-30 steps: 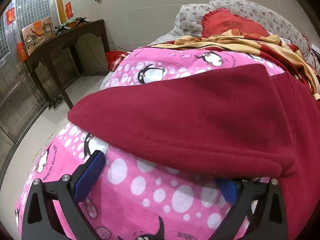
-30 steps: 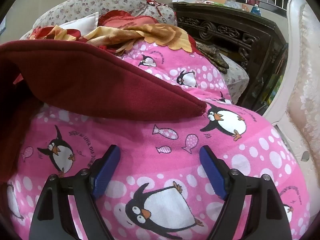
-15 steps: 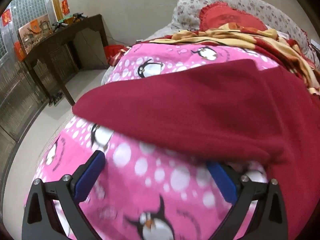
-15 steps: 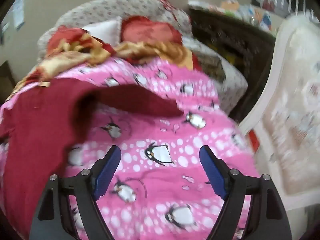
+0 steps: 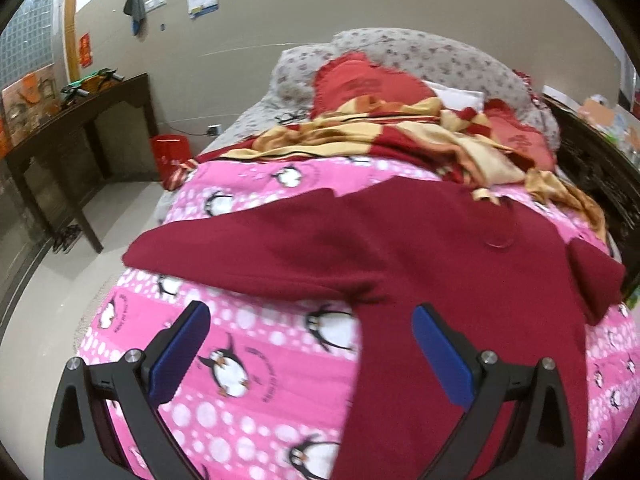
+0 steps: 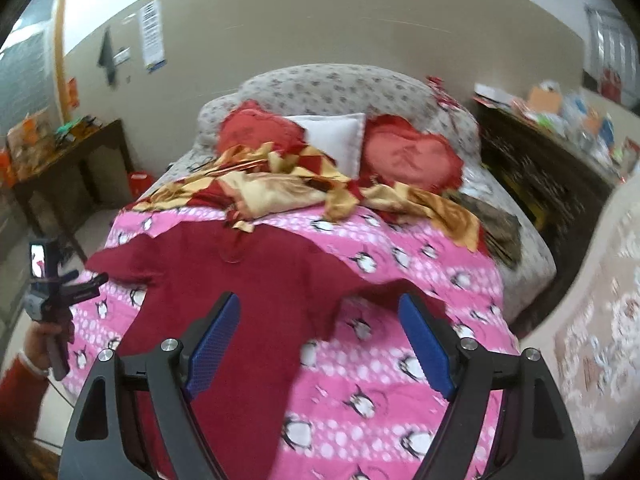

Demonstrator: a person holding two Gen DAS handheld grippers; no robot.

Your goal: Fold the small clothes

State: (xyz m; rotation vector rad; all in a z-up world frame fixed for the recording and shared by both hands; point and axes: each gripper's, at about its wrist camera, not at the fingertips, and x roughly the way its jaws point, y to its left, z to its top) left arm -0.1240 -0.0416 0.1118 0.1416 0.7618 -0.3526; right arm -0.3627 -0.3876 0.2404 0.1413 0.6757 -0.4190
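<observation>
- Garment, dark red, lies spread on the pink blanket, ahead of both grippers.
- Left gripper: jaws apart, holding nothing.
- Right gripper: jaws apart, above the garment.

A bed fills the middle of both frames, covered by a pink penguin blanket. A dark red garment lies spread across it. Toward the top lie a crumpled red-and-gold cover and red cushions.
</observation>
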